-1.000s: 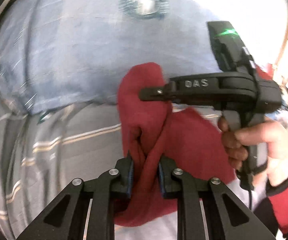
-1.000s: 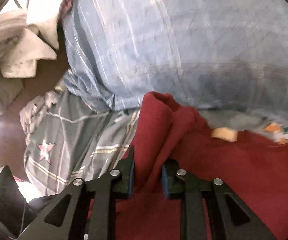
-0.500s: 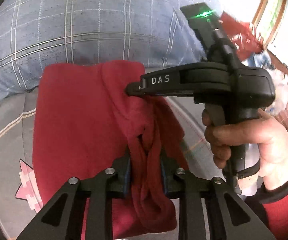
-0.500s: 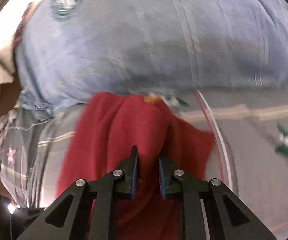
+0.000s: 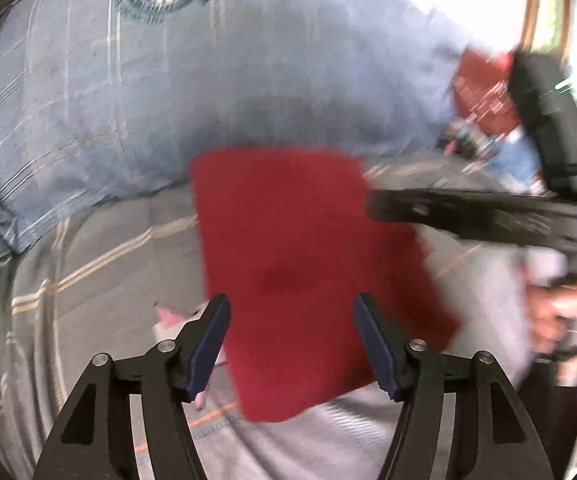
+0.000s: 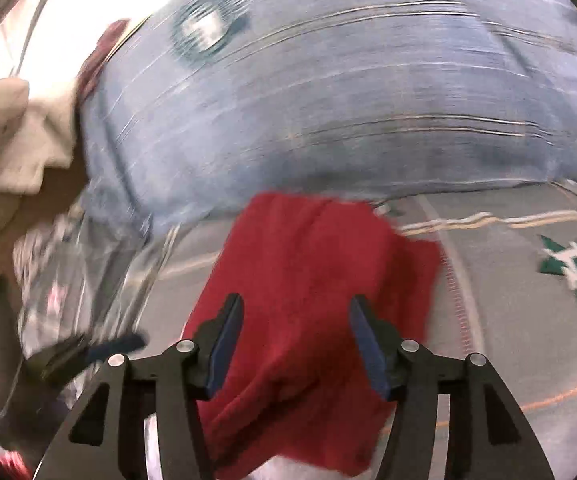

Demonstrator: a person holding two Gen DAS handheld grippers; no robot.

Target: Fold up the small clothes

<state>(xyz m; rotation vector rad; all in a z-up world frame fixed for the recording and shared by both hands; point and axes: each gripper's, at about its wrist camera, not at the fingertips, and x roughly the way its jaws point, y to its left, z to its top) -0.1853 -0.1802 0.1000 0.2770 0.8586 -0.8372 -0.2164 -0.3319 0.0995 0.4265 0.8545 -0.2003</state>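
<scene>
Left wrist: red cloth lies beyond the spread left gripper.

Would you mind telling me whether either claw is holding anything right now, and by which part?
Nothing is held. The left claw and right claw are both open, above the red cloth.

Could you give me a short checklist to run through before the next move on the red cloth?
1. Left tongs open, off the red cloth: ok.
2. Right tongs open, nothing pinched: ok.
3. Cloth lying on the grey bedspread: ok.
4. Far edge clear of the blue pillow: cannot tell, blurred.
5. Fold edges neatly aligned: cannot tell; one layer juts out at the right.
</scene>
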